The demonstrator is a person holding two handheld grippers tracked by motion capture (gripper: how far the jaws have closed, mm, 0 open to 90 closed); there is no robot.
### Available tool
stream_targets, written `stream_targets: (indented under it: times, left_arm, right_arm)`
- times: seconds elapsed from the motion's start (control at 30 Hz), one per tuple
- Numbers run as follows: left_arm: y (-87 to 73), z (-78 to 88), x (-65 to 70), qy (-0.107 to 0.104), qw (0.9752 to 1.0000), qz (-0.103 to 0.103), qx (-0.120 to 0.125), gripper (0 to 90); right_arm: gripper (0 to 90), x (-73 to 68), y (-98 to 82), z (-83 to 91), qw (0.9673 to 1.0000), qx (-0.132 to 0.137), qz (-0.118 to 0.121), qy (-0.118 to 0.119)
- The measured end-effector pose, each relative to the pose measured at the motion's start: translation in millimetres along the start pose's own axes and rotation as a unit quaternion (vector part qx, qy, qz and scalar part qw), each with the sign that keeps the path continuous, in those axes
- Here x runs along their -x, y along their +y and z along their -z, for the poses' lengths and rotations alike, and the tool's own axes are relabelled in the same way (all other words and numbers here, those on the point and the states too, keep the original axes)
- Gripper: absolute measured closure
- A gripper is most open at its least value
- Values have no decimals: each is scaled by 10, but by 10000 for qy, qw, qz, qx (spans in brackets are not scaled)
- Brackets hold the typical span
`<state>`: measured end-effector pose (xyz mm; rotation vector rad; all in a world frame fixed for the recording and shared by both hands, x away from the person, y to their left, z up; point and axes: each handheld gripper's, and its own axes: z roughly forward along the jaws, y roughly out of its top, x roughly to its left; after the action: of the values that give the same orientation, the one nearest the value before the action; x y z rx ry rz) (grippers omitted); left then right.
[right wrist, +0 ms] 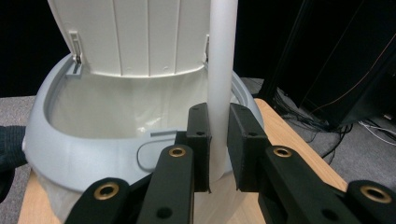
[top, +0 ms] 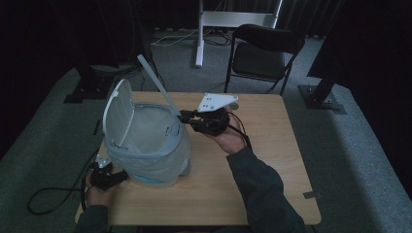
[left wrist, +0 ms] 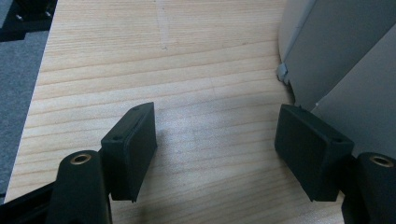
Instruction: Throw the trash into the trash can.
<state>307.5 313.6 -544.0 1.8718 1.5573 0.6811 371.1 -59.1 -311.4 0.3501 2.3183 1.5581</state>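
Pale grey plastic makes up the bin (top: 145, 145) that stands on the left part of the wooden table (top: 262, 165), with a thin liner bag hanging inside it and showing around its body. Its lid (top: 118, 114) is swung up and stands nearly upright at the bin's far left rim, hinged there.

Low at the left, by the table's near corner, the left gripper (top: 116, 178) rests just beside the foot of the bin. In the left gripper view its two black pads (left wrist: 130, 149) stand wide apart with only bare tabletop between them; the claw is released and grasps nothing. The grey side of the bin rises just past the right-hand pad (left wrist: 310, 149); whether that pad touches the bin I cannot tell.

Further right, a long white tube (top: 158, 85) slants up and to the left from the bin's right rim, its upper end reaching out past the table's far edge. The right gripper (top: 187, 116) is clenched on the lower part of this tube. In the right gripper view the tube (right wrist: 220, 70) runs upright between the two pads, both pressed against its sides, with the bin's open mouth and raised lid (right wrist: 130, 37) right behind it.

Beyond the table, at the right, stands a dark folding chair (top: 262, 53) on grey carpet.
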Motion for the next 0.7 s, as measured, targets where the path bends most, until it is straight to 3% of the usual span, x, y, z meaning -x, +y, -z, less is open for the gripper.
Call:
stream_targets:
  times: [0.7]
  left_arm:
    - [0,0,0,1,10000,0,0,299]
  right_arm:
    - [790,27,126,-237,10000,0,4,81]
